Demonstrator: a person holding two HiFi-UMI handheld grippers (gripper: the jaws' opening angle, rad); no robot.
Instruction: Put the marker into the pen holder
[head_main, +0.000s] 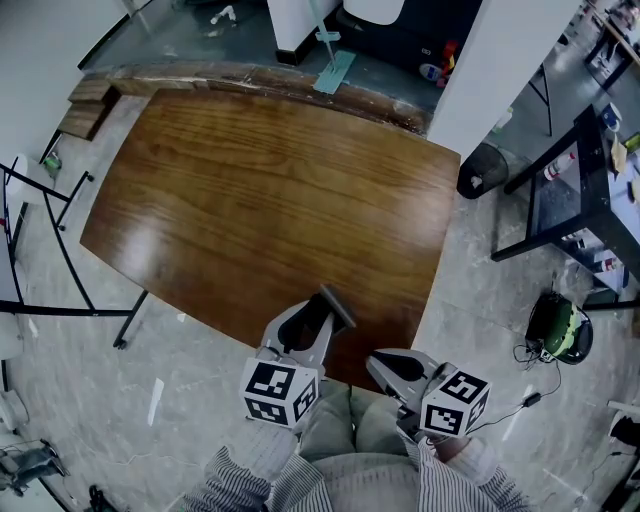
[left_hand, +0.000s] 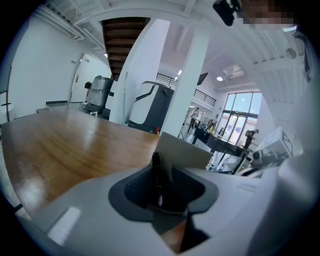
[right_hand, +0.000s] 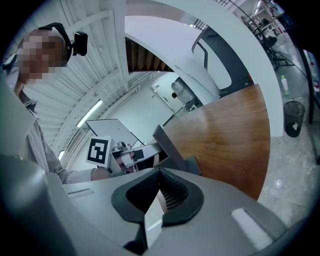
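Step in hand: release of the slim black marker at the grey square-walled pen holder.

My left gripper has its jaws parted. The marker stands between them, close to one pad and not squeezed.

The marker's long axis is upright. Its lower end is hidden, so I cannot confirm it sits inside the holder. The holder stands just beyond my jaw tips, near the edge of the brown wooden table.

My right gripper is closed on nothing.

Next move, in my judgement: confirm seating, then draw the left jaws straight back without tipping the marker.
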